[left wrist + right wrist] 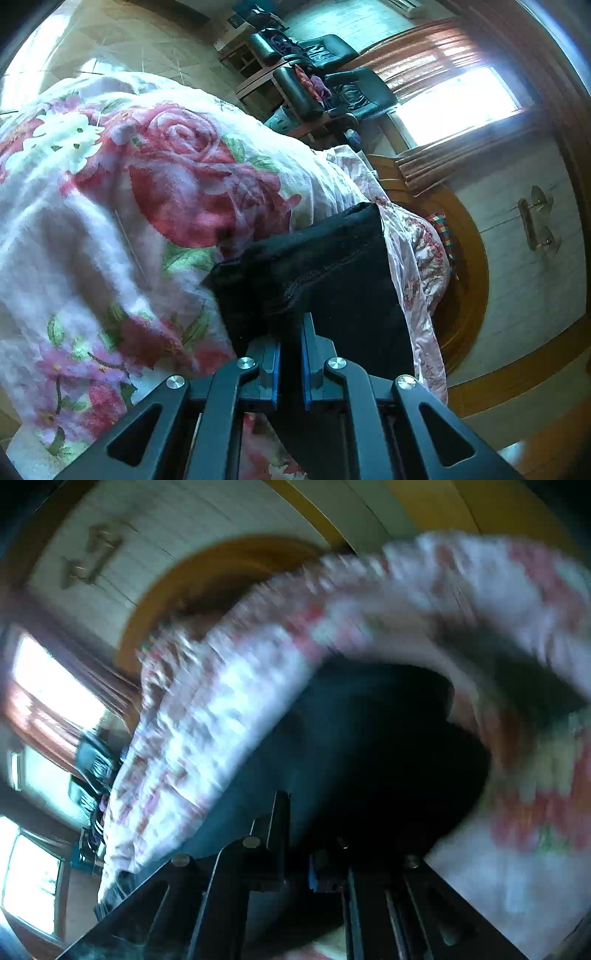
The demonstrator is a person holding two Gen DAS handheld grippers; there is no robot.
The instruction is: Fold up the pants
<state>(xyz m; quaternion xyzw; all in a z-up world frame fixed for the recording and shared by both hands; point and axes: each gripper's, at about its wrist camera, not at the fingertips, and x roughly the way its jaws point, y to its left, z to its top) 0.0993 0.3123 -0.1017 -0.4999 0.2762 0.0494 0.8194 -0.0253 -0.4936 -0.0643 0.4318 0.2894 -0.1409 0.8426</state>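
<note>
Black pants (325,266) lie on a bed with a floral blanket (129,192). In the left wrist view my left gripper (290,332) is shut on the near edge of the pants, the dark cloth pinched between the blue-padded fingers. The right wrist view is motion-blurred. There the pants (369,746) are a dark mass in front of my right gripper (299,834), whose fingers stand close together with dark cloth over them; the grip itself is too blurred to read.
A wooden headboard (469,258) and a pale tiled wall lie beyond the bed. A black chair (354,92) and shelves with clutter stand by a curtained window (454,103). The blanket (221,709) is bunched beside the pants.
</note>
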